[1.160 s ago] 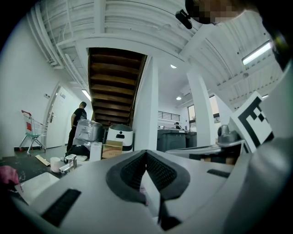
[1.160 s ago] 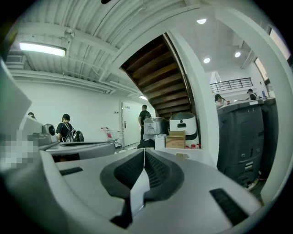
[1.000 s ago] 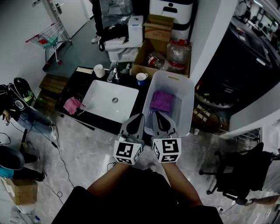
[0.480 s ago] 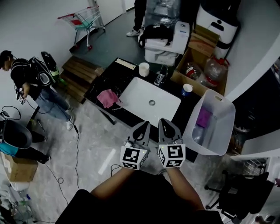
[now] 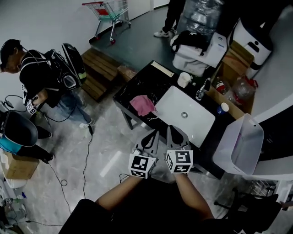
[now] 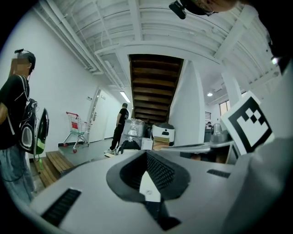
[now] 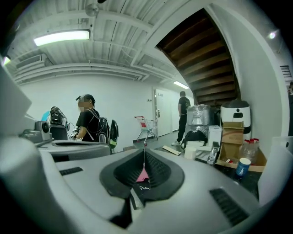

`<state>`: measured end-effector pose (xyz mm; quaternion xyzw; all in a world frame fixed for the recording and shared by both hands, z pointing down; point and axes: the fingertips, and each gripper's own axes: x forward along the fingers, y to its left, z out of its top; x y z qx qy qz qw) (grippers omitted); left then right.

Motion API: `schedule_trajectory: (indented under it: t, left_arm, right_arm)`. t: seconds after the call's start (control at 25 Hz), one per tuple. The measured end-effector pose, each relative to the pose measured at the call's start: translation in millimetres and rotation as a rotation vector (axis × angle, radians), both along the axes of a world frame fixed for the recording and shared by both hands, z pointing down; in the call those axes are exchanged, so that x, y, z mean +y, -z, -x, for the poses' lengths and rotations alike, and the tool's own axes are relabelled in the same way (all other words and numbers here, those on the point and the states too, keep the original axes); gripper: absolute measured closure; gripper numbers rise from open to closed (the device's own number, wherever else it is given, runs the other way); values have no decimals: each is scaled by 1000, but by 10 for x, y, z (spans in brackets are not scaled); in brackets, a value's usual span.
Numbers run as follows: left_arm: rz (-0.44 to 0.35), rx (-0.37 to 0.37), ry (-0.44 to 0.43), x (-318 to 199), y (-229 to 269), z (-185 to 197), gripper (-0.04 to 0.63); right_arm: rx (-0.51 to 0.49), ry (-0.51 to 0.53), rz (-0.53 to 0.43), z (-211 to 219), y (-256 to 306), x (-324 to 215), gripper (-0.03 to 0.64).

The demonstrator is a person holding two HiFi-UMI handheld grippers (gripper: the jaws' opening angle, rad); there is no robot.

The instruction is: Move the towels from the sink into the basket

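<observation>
A pink towel (image 5: 143,104) lies crumpled on the black counter (image 5: 137,87), left of the white sink (image 5: 185,114), whose basin shows only its drain. The translucent white basket (image 5: 239,145) stands at the counter's right end; its inside does not show from here. My left gripper (image 5: 154,133) and right gripper (image 5: 170,128) are held side by side in front of the sink, short of the counter's near edge. Both are shut with nothing in them. In the right gripper view the towel (image 7: 143,174) shows as a pink sliver beyond the shut jaws (image 7: 144,151). The left gripper (image 6: 146,154) points level.
A person with a backpack (image 5: 46,68) stands at the left beside wooden steps (image 5: 103,68). A white cup (image 5: 184,79), a faucet (image 5: 201,89) and a blue cup (image 5: 223,108) sit at the counter's back. Behind are cardboard boxes (image 5: 231,98) and a shopping cart (image 5: 110,9). A cable (image 5: 87,151) crosses the floor.
Both grippers have moved left together, from in front of the basket to in front of the sink. The basket now lies far right, and the purple towel seen in it earlier no longer shows.
</observation>
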<state>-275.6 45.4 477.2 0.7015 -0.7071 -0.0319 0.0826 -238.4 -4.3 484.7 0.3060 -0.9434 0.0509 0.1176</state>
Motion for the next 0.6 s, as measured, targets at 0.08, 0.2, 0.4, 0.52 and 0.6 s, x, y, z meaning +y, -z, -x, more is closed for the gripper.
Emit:
schedule_trajectory:
  t: [0.08, 0.2, 0.4, 0.52, 0.6]
  left_arm:
    - [2, 5, 29, 66, -57, 251, 592]
    - [10, 19, 70, 148, -138, 546, 592]
    - [9, 27, 105, 170, -216, 846, 592]
    - [13, 39, 127, 105, -286, 965, 592]
    - [20, 41, 137, 57, -332, 1049, 592]
  right_arm:
    - [21, 13, 10, 244, -113, 56, 597]
    - [39, 38, 21, 516, -193, 144, 597]
    - [49, 96, 36, 849, -251, 150, 595]
    - [46, 124, 62, 1002, -334, 52, 595]
    - [52, 130, 74, 1106, -414, -30, 595]
